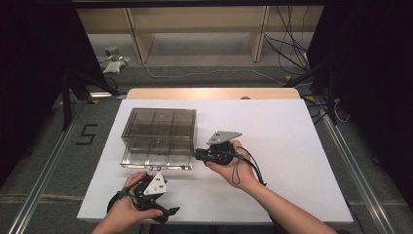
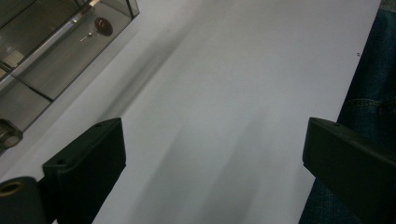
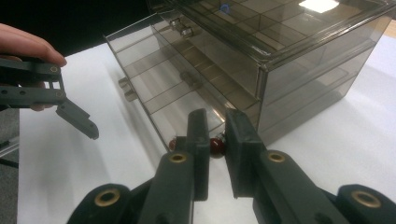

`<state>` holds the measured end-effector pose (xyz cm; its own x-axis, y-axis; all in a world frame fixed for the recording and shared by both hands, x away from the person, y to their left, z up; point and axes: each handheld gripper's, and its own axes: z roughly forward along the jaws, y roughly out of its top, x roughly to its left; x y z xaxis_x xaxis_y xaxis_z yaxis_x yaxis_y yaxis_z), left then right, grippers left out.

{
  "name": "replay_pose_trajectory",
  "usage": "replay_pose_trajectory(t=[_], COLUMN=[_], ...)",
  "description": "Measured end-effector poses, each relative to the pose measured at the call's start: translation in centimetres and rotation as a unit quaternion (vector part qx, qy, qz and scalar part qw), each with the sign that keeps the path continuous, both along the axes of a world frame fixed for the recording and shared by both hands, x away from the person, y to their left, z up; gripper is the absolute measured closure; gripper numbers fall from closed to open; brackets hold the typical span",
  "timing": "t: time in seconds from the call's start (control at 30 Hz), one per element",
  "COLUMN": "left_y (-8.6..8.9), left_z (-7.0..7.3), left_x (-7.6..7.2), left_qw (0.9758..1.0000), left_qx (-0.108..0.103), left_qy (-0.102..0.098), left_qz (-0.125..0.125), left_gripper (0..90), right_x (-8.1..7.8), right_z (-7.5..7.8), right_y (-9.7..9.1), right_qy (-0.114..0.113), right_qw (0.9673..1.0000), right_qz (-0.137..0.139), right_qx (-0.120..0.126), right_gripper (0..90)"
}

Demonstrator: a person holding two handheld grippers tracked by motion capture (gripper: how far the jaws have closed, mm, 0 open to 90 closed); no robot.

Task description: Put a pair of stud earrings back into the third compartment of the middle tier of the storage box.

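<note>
A smoky clear drawer box (image 1: pixel 158 124) stands left of centre on the white table (image 1: pixel 282 146). Its bottom drawer (image 1: pixel 156 160) is pulled out toward me. A small red thing (image 3: pixel 216 144) lies in that drawer's near right corner, and the left gripper view shows the red thing (image 2: pixel 103 25) through the wall. My right gripper (image 1: pixel 197 155) sits just outside that corner, its jaws nearly together with nothing held; the tips (image 3: pixel 217 119) point at the drawer wall. The left gripper (image 1: pixel 163 204) hovers near the table's front edge, its jaws (image 2: pixel 212 130) wide apart over bare table.
Wooden shelving (image 1: pixel 195 29) and loose cables (image 1: pixel 287 53) lie on the floor behind the table. Metal rails (image 1: pixel 44 170) run along both sides. The person's jeans (image 2: pixel 369 93) border the table's near edge. The drawer box (image 3: pixel 280 42) has several compartments on top.
</note>
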<state>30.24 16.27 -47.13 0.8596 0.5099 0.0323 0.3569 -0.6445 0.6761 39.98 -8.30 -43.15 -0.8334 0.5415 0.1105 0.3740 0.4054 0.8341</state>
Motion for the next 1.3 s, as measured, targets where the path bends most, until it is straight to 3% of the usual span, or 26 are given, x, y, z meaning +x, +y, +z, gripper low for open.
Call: replay_pose_trajectory(t=[1.3], left_y=[0.0], left_z=[0.0], left_x=[0.0], left_qw=[1.0], left_qx=[-0.001], left_qy=[0.0], left_qz=[0.003], left_gripper=[6.1], right_x=[0.5], right_z=[-0.4], right_y=[3.5], right_qy=[-0.002], right_qw=[0.9995], right_qz=[0.032], right_qx=[0.002], right_gripper=[80.8])
